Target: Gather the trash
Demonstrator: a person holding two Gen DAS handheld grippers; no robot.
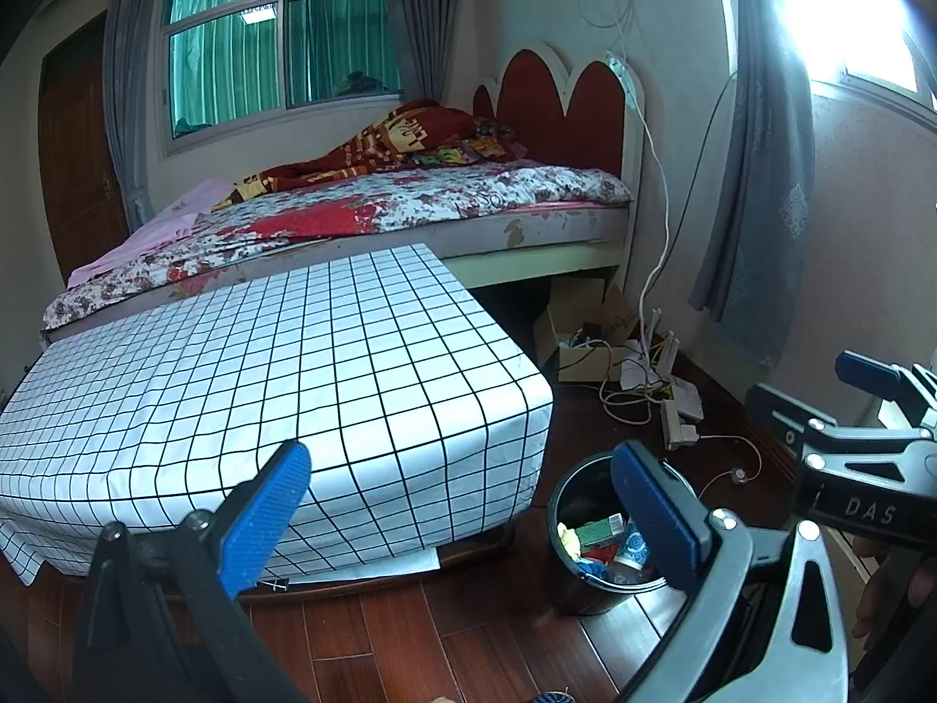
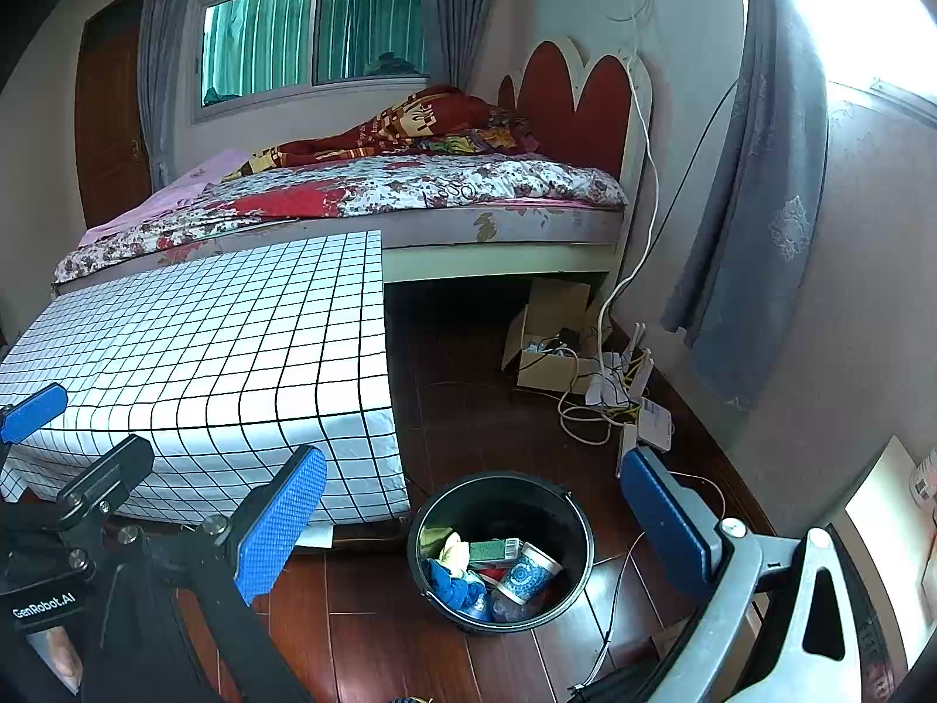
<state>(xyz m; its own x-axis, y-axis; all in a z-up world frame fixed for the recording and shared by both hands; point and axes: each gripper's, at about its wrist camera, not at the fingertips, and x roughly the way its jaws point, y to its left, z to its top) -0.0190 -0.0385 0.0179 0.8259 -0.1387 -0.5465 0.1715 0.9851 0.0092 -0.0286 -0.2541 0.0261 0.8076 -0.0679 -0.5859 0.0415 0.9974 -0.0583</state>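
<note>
While both grippers hover with fingers wide and empty, the left gripper (image 1: 462, 518) and right gripper (image 2: 468, 527) face the black bucket (image 2: 577, 533), which already holds a paper cup (image 2: 527, 574), blue wrappers and a small box; the gridded table (image 2: 205, 328) looks clear, so the task seems nearly finished.

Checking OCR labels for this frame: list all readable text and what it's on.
"DAS": right gripper body, seen from the left wrist view.
"GenRobot.AI": left gripper body, seen from the right wrist view.
Red blanket lettering: not legible.
Green box and paper cup in the bucket: print too small.
</note>
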